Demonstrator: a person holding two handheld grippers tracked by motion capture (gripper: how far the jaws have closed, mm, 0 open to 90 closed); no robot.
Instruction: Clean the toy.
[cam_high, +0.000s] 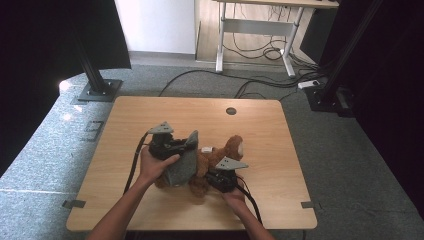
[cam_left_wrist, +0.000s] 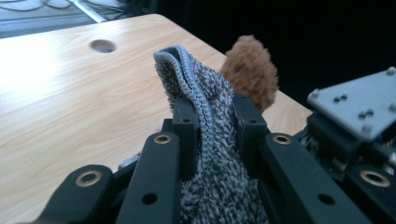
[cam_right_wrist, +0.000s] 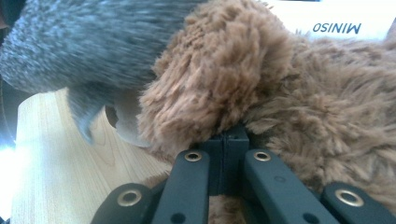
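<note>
High view: on the table (cam_high: 150, 107), the left claw (cam_high: 186, 146) is lifting a grey knit garment (cam_high: 181, 167) off a brown teddy bear (cam_high: 220, 155); peeling slowly should keep it from snagging. Left gripper view: its jaws are pinching the garment's hem (cam_left_wrist: 196, 93). Right gripper view: the right claw (cam_right_wrist: 229, 140), fully closed, is clamping the bear's fur.

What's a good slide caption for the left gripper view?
Left gripper pinching a grey knit garment above the wooden table, brown plush toy behind.
</note>
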